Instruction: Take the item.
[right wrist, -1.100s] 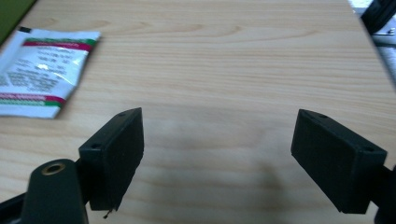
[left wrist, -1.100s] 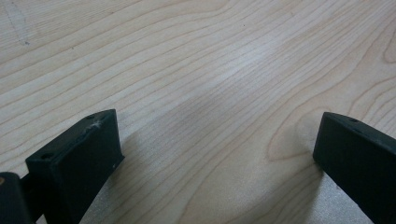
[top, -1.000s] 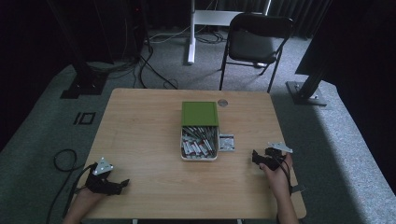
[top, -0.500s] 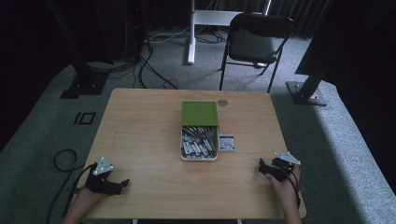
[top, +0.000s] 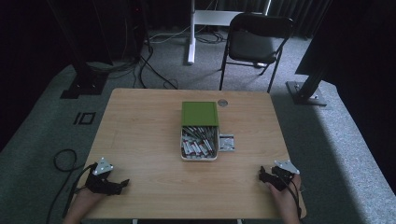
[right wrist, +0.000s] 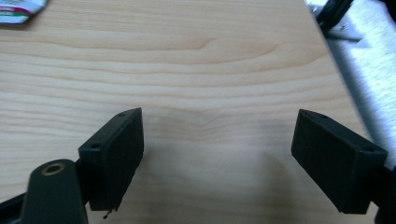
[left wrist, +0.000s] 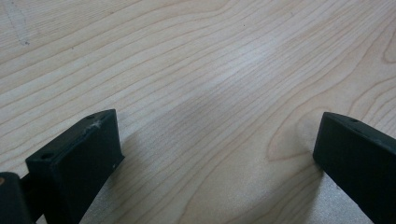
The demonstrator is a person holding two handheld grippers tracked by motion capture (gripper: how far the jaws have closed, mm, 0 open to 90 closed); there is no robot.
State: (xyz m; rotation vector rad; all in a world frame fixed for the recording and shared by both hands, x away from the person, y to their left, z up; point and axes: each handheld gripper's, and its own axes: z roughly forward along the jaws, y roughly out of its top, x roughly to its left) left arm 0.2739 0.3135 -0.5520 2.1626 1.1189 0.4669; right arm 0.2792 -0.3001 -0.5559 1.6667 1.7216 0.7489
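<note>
Both tools rest on the worktop (top: 149, 116), jaws wide apart, holding nothing — left tool (top: 122, 182), right tool (top: 262, 176). The open box (top: 199, 150) lies ahead, between them — slightly nearer the right tool, its long axis pointing away from the person.

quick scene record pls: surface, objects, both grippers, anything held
surface: wooden table
box: white tray mid-table, full of small packets
lid: green lid at the tray's far end
beside tray: small packet, on its right
left gripper: open, near left corner, nothing held
right gripper: open, near right corner, nothing held
</note>
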